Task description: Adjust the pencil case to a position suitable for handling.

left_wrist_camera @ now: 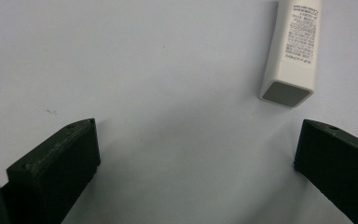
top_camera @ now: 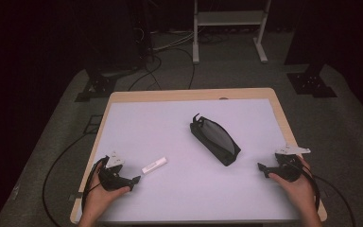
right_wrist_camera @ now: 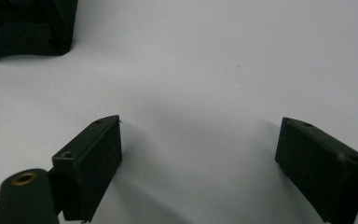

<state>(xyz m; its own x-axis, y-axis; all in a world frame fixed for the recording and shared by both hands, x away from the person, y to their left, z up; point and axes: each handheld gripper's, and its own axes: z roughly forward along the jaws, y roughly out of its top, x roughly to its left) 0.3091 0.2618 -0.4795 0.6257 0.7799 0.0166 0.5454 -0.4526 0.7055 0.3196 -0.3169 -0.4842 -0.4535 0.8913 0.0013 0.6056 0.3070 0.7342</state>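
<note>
Both grippers empty, jaws wide: my L gripper (top_camera: 136,180) faces white tube (top_camera: 154,165) for pickup, R gripper (top_camera: 261,168) near black pouch (top_camera: 216,139)

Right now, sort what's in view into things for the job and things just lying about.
For the job:
- white tube, just ahead of the open left claw
- black pouch, mid-table, nearest the open right claw

Lying about:
- white frame on the floor beyond the table
- floor cables

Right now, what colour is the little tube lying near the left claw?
White, with fine grey print; the tube shows best in the left gripper view.
</note>
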